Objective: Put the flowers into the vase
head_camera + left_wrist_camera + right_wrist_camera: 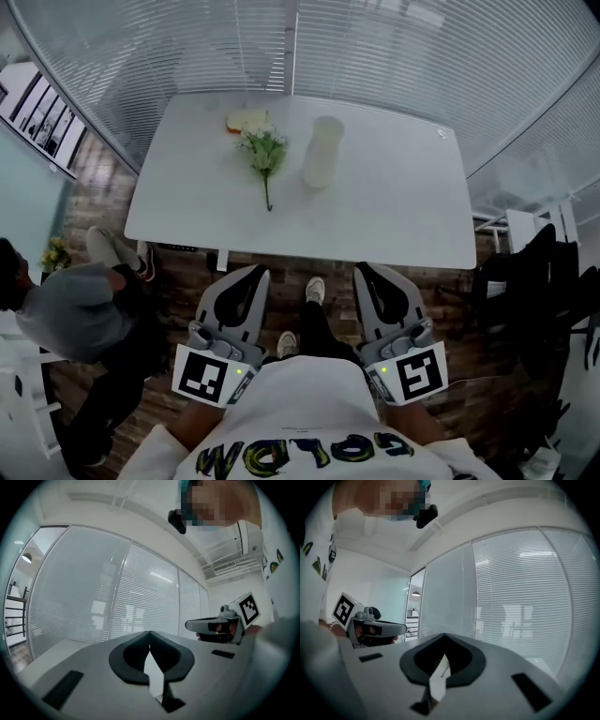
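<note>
You hold the left gripper [257,275] and the right gripper [365,271] side by side close to your body, both pointing level toward the white table [394,206] and both short of its near edge, over the wooden floor [178,281]. In its own view, the left gripper's jaws are pressed together at the tips with nothing between them. The right gripper's jaws are likewise closed and empty.

The flowers [263,153] lie flat on the far left part of the table, blossoms toward the far side and stem pointing back at you. The vase [322,152] stands upright just to their right, not touching them. A small pale object [245,120] lies at the far side of the blossoms; you cannot tell what it is. A person in a grey top [70,314] is at the near left, beside the table.
</note>
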### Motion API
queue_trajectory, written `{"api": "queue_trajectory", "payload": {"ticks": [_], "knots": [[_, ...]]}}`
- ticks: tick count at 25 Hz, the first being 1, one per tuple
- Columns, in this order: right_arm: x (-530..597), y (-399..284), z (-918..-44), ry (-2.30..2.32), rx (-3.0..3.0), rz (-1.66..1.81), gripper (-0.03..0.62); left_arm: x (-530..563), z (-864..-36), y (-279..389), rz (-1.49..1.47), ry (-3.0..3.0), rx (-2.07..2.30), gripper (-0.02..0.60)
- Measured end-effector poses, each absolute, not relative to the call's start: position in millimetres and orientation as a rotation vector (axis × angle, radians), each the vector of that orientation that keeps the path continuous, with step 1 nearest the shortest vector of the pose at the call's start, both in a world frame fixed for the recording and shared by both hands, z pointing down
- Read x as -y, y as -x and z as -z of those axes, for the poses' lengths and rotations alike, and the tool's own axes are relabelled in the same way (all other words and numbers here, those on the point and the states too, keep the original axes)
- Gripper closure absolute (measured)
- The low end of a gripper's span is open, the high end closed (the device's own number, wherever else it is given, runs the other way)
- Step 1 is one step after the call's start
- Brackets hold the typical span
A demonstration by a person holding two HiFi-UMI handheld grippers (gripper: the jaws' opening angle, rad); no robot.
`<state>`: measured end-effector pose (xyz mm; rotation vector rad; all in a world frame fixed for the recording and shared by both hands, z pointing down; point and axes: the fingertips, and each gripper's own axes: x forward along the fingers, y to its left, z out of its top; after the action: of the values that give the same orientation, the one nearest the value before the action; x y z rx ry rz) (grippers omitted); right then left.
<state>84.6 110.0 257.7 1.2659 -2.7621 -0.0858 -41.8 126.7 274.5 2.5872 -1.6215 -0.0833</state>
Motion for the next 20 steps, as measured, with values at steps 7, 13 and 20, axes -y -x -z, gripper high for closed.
{"api": "queue_trajectory", "payload": {"ticks": [7,13,20], "knots": [[-28.1,-95.4,-250.1,-1.237,2.791,0.084,0.585,-46.5,-262.9,30.8,0.086,-2.581,1.652,0.569],[47.0,-111.5,-244.1,-1.184,2.808,0.094,0.585,26.7,-253.7,11.0,0.083,-2.569,1.680,0.569],[115.5,-123.0,-246.7,-1.141,2.824,0.093,0.585,91.5,-258.7,0.9,0.059,-2.537,1.705,0.569]]}}
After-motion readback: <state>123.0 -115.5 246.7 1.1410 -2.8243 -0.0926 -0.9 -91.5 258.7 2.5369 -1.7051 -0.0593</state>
